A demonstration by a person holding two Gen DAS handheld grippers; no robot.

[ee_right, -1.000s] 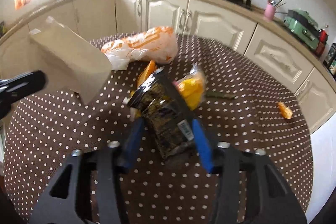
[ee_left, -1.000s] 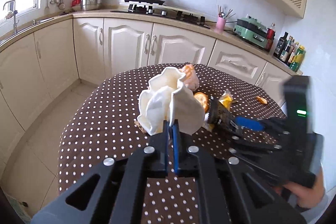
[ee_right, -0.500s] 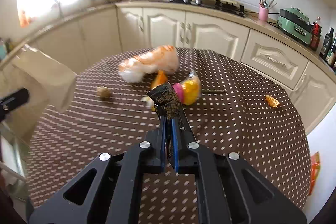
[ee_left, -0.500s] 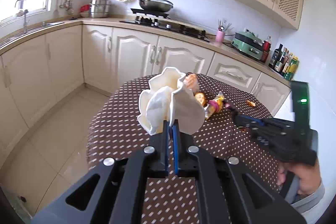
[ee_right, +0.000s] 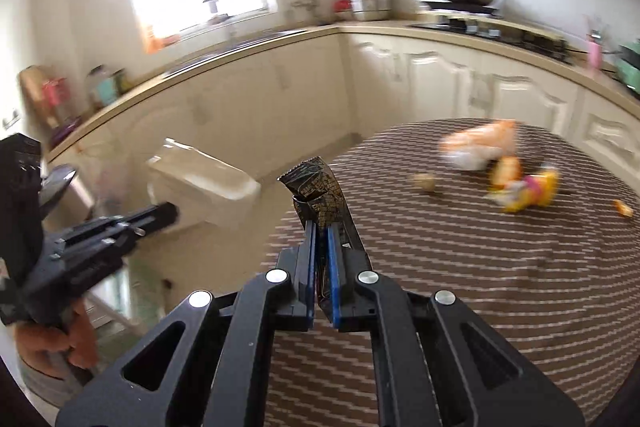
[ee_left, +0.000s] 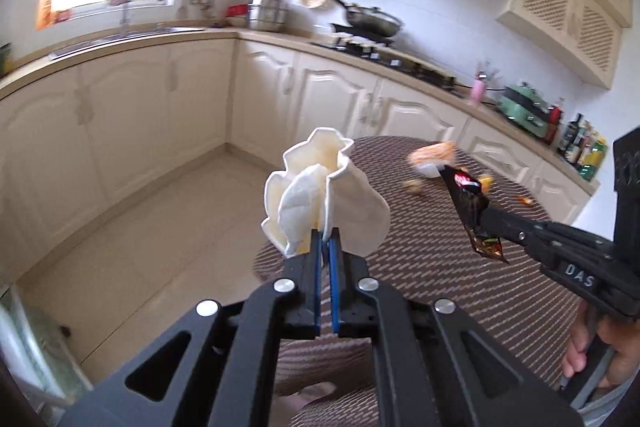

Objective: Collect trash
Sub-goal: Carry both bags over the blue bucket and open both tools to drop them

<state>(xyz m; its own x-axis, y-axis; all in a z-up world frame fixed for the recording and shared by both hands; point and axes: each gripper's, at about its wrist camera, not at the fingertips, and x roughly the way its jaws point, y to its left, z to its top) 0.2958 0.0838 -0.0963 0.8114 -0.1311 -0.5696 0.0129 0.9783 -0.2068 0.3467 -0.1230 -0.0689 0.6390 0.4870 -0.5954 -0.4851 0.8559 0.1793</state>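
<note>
My left gripper (ee_left: 327, 241) is shut on a crumpled white paper container (ee_left: 320, 195) and holds it in the air beyond the table's left edge, over the floor. It also shows in the right wrist view (ee_right: 204, 183). My right gripper (ee_right: 321, 233) is shut on a dark snack wrapper (ee_right: 318, 187), lifted above the table; the wrapper also shows in the left wrist view (ee_left: 470, 203). On the brown dotted table (ee_right: 480, 267) lie an orange-and-white plastic bag (ee_right: 478, 143), a yellow-pink wrapper (ee_right: 528, 189), a small brown lump (ee_right: 425, 181) and an orange scrap (ee_right: 623, 207).
Cream kitchen cabinets (ee_left: 160, 115) and a countertop run along the left and back. A stove with a pan (ee_left: 372, 21) stands at the back, bottles (ee_left: 584, 151) at far right. Tiled floor (ee_left: 160, 227) lies left of the table. Both views are motion-blurred.
Both grippers have swung left and away from the table, each carrying its trash. The right gripper, open around the wrapper a second ago, closed on it and lifted it.
</note>
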